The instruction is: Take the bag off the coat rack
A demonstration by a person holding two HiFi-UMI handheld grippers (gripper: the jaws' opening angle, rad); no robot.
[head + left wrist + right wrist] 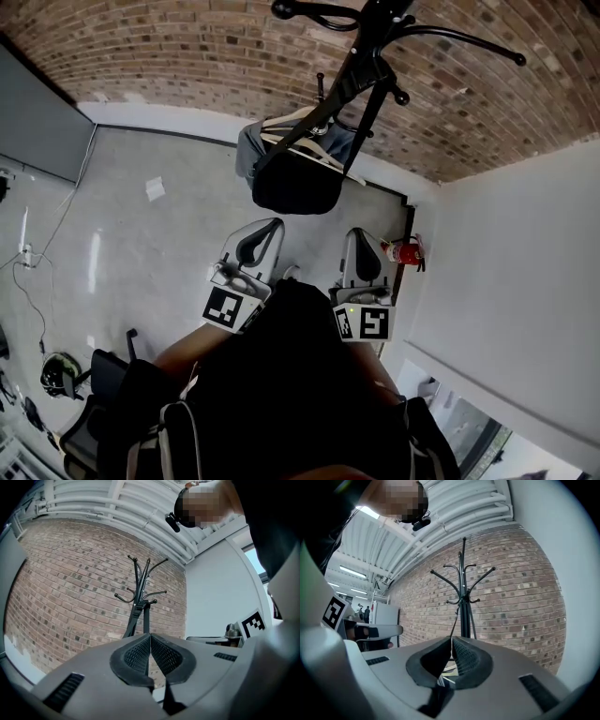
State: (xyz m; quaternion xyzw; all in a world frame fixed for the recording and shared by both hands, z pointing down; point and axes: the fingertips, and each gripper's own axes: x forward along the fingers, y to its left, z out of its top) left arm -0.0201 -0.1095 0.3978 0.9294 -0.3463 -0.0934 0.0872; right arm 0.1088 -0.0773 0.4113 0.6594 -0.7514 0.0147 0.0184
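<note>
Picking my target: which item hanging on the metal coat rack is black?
The black fabric bag, hanging lowest; the garment behind it is blue-grey.

The floor (141, 262) is wide open at the left of the frame. At the top middle, the coat rack (361, 66) and its hanging bag (295, 183) stand close to the brick wall (169, 56). A white wall (506, 262) and a red fire extinguisher (405, 251) block the right side.

Office space: brick wall (187, 56), desk chair (105, 375)
</note>
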